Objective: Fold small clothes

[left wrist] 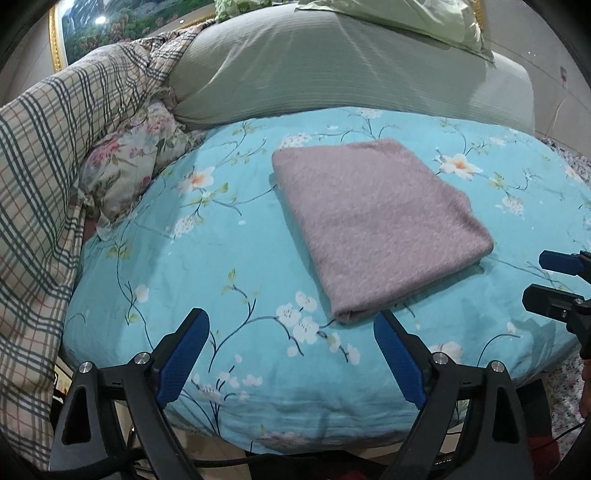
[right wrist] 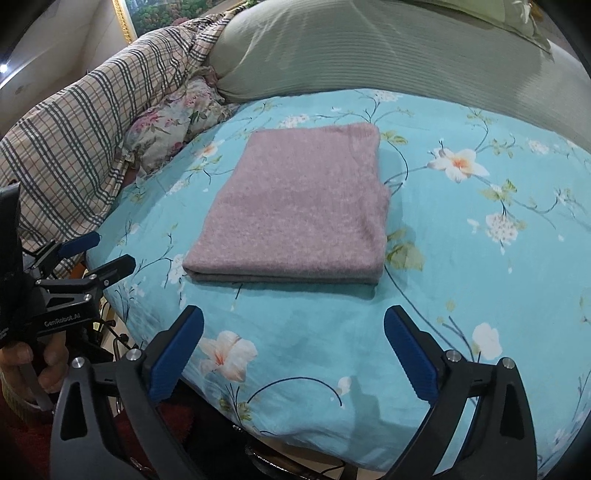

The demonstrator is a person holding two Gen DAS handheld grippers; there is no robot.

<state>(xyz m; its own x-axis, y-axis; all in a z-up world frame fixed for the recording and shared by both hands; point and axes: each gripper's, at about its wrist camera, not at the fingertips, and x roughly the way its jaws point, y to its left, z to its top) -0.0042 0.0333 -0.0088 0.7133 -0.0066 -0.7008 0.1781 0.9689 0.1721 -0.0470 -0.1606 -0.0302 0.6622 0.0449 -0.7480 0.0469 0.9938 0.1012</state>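
- Left wrist view: the left gripper [left wrist: 291, 354] has its jaws wide and holds nothing — it hangs just in front of the folded pink cloth [left wrist: 373, 225].
- The cloth lies flat on the blue flowered bed sheet [left wrist: 207, 266].
- The right gripper [right wrist: 293, 354] has wide, empty jaws too, near the cloth's front edge.
- A plaid blanket [right wrist: 81, 133] sits at the left.

Floral blue bed [left wrist: 258, 369] beneath gold-framed landscape painting [left wrist: 110, 29]

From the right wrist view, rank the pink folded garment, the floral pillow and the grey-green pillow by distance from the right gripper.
1. pink folded garment, straight ahead of the right gripper.
2. floral pillow, far left.
3. grey-green pillow, at the back.
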